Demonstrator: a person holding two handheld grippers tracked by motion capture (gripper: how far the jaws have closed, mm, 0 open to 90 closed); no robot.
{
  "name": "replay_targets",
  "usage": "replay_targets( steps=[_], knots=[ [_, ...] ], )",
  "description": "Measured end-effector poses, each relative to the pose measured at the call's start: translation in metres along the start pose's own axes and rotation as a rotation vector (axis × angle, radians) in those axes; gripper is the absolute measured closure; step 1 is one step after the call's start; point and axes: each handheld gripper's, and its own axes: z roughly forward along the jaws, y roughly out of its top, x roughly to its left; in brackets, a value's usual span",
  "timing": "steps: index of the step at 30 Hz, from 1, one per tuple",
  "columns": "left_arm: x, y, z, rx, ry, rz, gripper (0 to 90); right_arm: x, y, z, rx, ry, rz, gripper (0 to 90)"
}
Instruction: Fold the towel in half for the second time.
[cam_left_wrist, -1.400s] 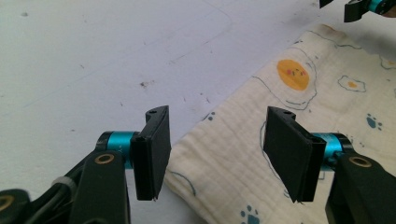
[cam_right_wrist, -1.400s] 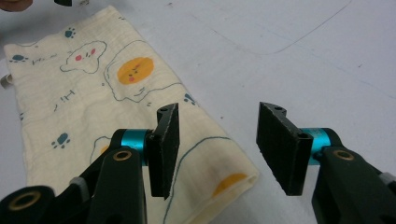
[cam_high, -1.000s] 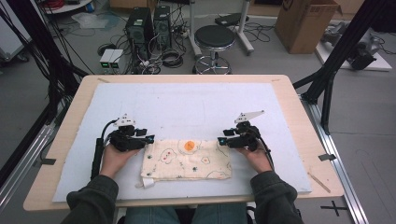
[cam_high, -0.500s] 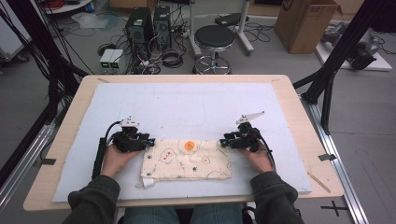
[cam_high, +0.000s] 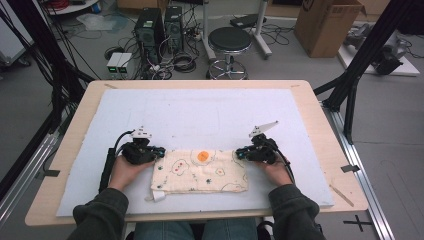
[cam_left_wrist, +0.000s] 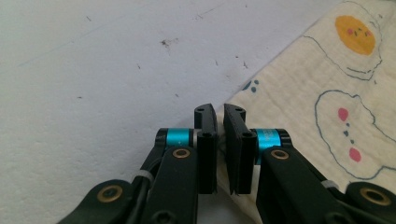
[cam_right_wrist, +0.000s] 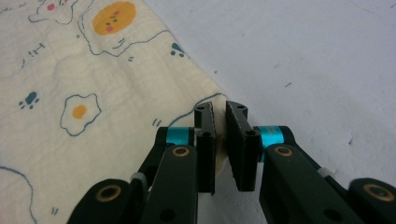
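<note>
High view: cream cloth (cam_high: 200, 171) with fried-egg print lies flat on the white mat (cam_high: 200, 115), near the table's front edge. Left gripper (cam_high: 159, 151) and right gripper (cam_high: 239, 153) sit at its 2 far corners.

Left gripper view: jaws just closed, pinching the cloth's edge (cam_left_wrist: 299, 116).

Right gripper view: jaws just closed on the corner (cam_right_wrist: 140, 84).

Judgement: grasp step done; next, lift both corners evenly to fold.

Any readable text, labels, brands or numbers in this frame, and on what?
None can be read.
Cardboard box: a dark mark on its side, too blurred to read.
Cloth: drawings of fried eggs and paw prints, no words.
Blue bands on the left gripper and right gripper: nothing legible.
</note>
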Motion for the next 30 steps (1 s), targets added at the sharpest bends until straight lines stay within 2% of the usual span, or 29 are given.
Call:
replay_targets(
  steps=[4, 9, 13, 19, 23, 26, 30],
  knots=[
    [-0.001, 0.001, -0.005, -0.009, 0.007, 0.004, 84.1, 0.0, 0.001, -0.002, 0.0, 0.013, -0.004, 83.2],
    [-0.002, 0.004, -0.013, -0.063, 0.019, -0.004, 84.4, -0.002, 0.005, -0.009, -0.024, 0.026, 0.0, 83.3],
    [0.003, 0.008, -0.018, -0.075, 0.02, -0.019, 84.4, -0.004, 0.013, -0.01, -0.026, 0.045, 0.007, 83.3],
    [0.006, 0.017, -0.019, -0.097, 0.033, -0.02, 84.4, -0.011, 0.026, -0.013, -0.016, 0.029, 0.003, 83.3],
    [0.012, 0.024, -0.017, -0.116, 0.042, -0.031, 84.4, -0.022, 0.032, -0.016, -0.05, 0.034, 0.039, 83.3],
    [0.017, 0.024, -0.015, -0.141, 0.056, -0.064, 84.6, -0.032, 0.033, -0.016, -0.081, 0.036, 0.079, 83.3],
    [0.022, 0.022, -0.005, -0.114, 0.078, -0.091, 84.7, -0.042, 0.031, -0.003, -0.075, 0.038, 0.121, 83.3]
  ],
)
